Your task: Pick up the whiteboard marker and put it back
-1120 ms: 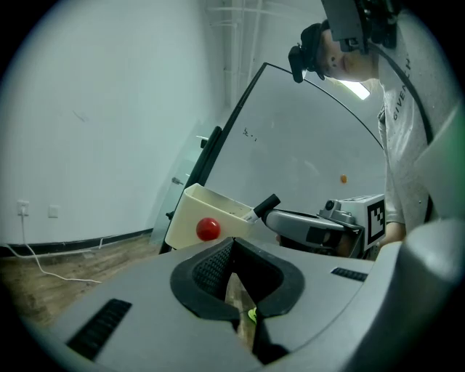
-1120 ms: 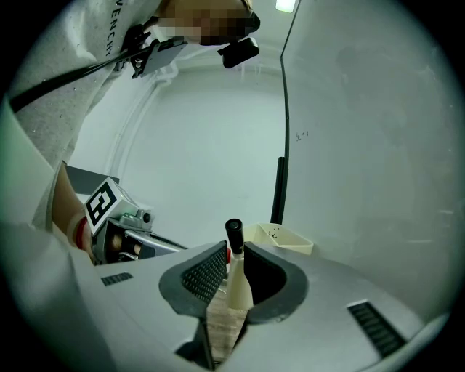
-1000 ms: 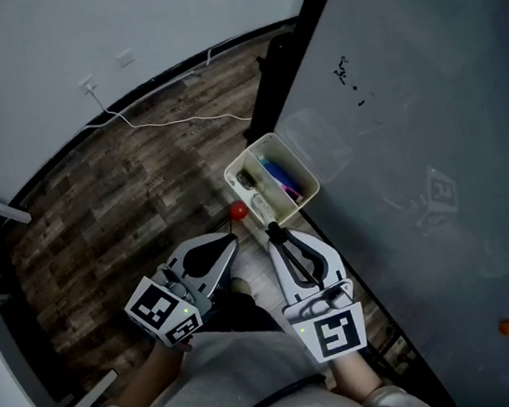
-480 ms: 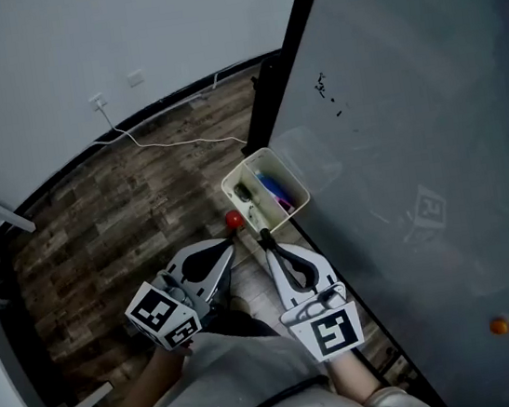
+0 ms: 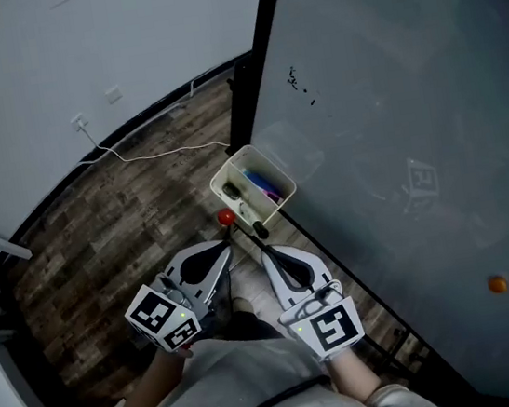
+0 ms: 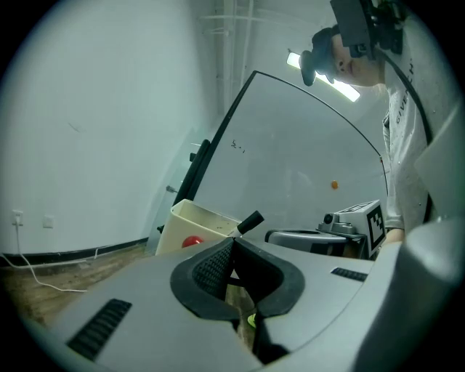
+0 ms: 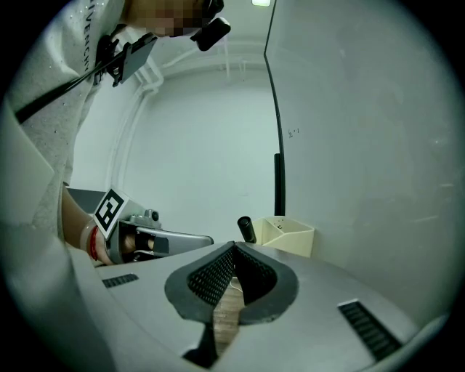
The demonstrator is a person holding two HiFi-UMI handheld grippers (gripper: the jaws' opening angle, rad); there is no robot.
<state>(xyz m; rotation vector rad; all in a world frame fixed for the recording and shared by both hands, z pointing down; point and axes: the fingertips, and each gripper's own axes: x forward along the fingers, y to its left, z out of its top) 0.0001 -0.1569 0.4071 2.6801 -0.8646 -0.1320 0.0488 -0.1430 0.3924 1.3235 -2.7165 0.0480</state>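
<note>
**Head view.** Right gripper [image 5: 264, 248]: jaws shut on the whiteboard marker [image 5: 257, 229], whose black end sticks out ahead of the tips. The cream bin [image 5: 228, 167] on the whiteboard [image 5: 388, 85] sits just ahead of that end. The marker overlaps the bin's near rim; contact cannot be told. Other pens [image 5: 261, 185] lie deeper in the bin, beyond the marker. Left gripper [image 5: 227, 244]: jaws together with nothing between them. A red round thing [image 5: 226, 218] lies just ahead of its tips, outside the bin.

**Left gripper view.** Pads meet and hold nothing. The marker's black cap shows ahead and slightly right of the tips, tilted. The bin is ahead-left, with the red thing in front of its wall.

**Right gripper view.** Pads closed. The marker's dark end rises just past the tips. The bin mouth is ahead and a little right, close.

**Judgement.** The step in hand is delivery into the bin.
- Carry the free end over the open mouth, clear of the rim.
- Tip the marker downward into the bin.
- Open the jaws only once the body is inside the walls.
- Aim for the near, emptier part of the bin.
- Keep the left gripper off the red thing.
</note>
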